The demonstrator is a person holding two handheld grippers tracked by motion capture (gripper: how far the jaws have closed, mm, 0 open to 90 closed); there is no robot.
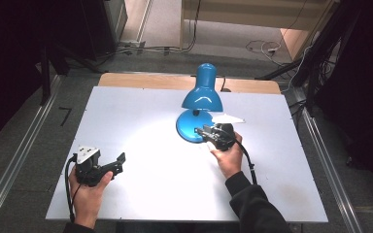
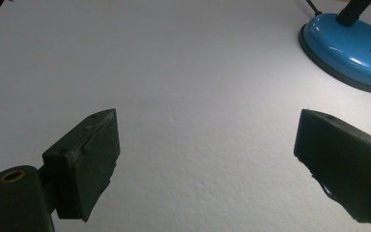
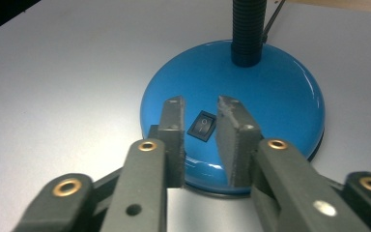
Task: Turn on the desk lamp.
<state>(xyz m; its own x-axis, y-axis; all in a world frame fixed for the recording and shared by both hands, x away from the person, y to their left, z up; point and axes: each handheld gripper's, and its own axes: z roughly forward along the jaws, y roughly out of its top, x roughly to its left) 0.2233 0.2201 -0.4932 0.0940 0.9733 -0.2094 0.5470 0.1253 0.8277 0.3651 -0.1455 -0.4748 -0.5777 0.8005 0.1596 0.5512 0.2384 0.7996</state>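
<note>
Currently right gripper (image 3: 200,140) hovers over lamp base (image 3: 280,96), jaws part-spread, nothing pinched; rocker switch (image 3: 202,125) sits between the fingertips, seemingly untouched. Risk: pad skids off the glossy dome, nudging the lamp. Left gripper (image 2: 203,159) gapes wide, empty, over bare table (image 2: 174,72), base well beyond its fingers.

The lamp (image 1: 202,97), upper centre of the high view, is glossy bright blue in shade and round base, with a black ribbed neck and a black rocker switch (image 3: 202,125) marked in white. The worktop (image 1: 141,126) is plain white with a pale wooden strip along its far edge. Both claws, left (image 1: 122,161) and right (image 3: 202,140), are matt black with brass-coloured rivets.
</note>
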